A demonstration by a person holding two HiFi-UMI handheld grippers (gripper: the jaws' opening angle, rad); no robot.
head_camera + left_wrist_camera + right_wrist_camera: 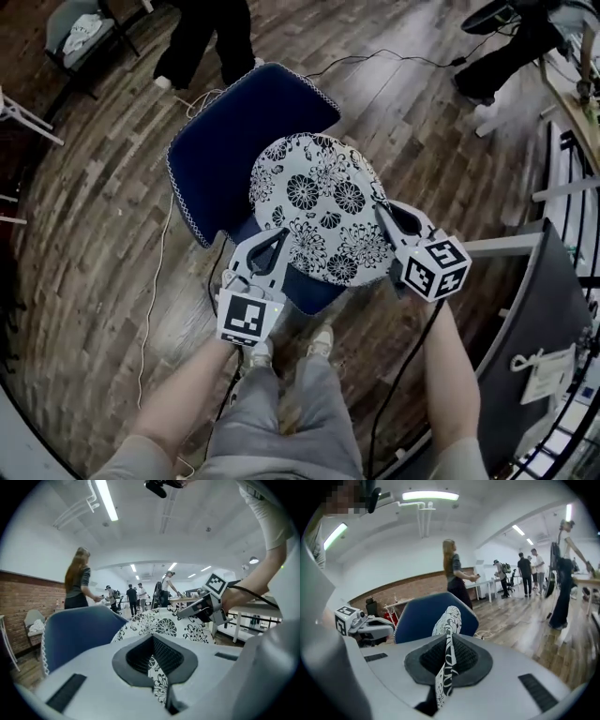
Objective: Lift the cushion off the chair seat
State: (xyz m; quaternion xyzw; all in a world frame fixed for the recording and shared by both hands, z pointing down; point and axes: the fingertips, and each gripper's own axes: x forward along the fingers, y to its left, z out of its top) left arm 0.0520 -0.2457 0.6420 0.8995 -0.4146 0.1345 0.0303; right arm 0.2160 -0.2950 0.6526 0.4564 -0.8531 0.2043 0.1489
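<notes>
From the head view, the floral cushion (319, 211) hangs over the blue chair (230, 141). Its near edge is caught on one side by the left gripper (278, 242) and on the other by the right gripper (384, 211). A strip of blue seat shows beneath the cushion's near edge. I judge the cushion to be raised clear of the seat, though this steep downward angle cannot confirm a gap at the far side. What seems left is to carry it away from the chair.

In the left gripper view, the cushion (164, 625) spreads out beyond the gripper, roughly level, with the chair back (77, 630) to the left. The fingers (178, 656) are closed nearly together, and floral fabric fills the narrow slit between them, so they pinch the cushion's edge. The right gripper (187, 611) grips the opposite side.

In the right gripper view, the cushion (449, 616) is seen edge-on in front of the chair back (419, 613). The fingers (468, 660) are pressed together on a thin fold of its patterned cover.
</notes>
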